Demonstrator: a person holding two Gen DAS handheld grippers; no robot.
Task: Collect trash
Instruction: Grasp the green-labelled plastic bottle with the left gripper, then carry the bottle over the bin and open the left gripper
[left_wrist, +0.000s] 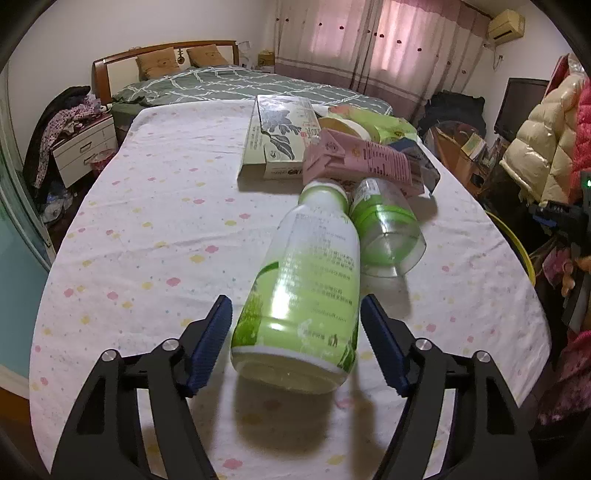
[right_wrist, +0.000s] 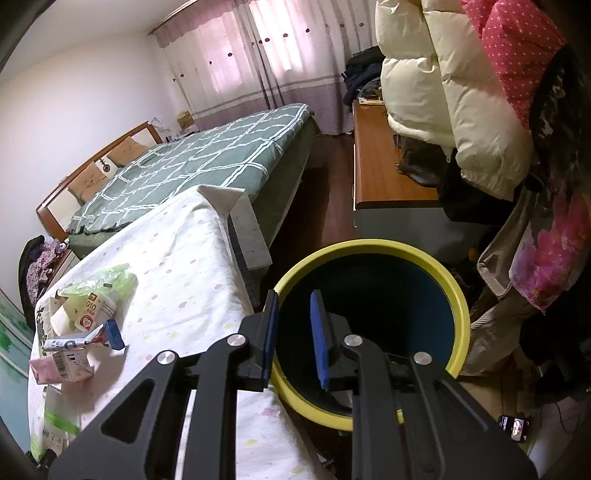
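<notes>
Both our grippers gape: left gripper (left_wrist: 295, 339) straddles a bottle, right gripper (right_wrist: 293, 339) hangs over the yellow-rimmed bin (right_wrist: 458, 295).
We see the green-labelled translucent plastic bottle (left_wrist: 306, 288) lying sideways on the spotted tablecloth (left_wrist: 155, 229), untouched.

Bottle label (left_wrist: 325, 266): print blurred, unreadable.
Clear bottle (left_wrist: 388, 229): neck side covered by the green bottle (left_wrist: 303, 295).
Blue item (left_wrist: 417, 155): mostly behind the pink carton (left_wrist: 362, 162); kind unclear.
Green bag (left_wrist: 380, 122): lower part hidden behind the roll (left_wrist: 347, 127).
Bin (right_wrist: 436, 266): near rim hidden by the right gripper (right_wrist: 295, 339); inside too dark to tell.
Bottles at table's edge (right_wrist: 55, 421): cut off by the lens rim.
Phone (right_wrist: 513, 428): screen too small to read.
</notes>
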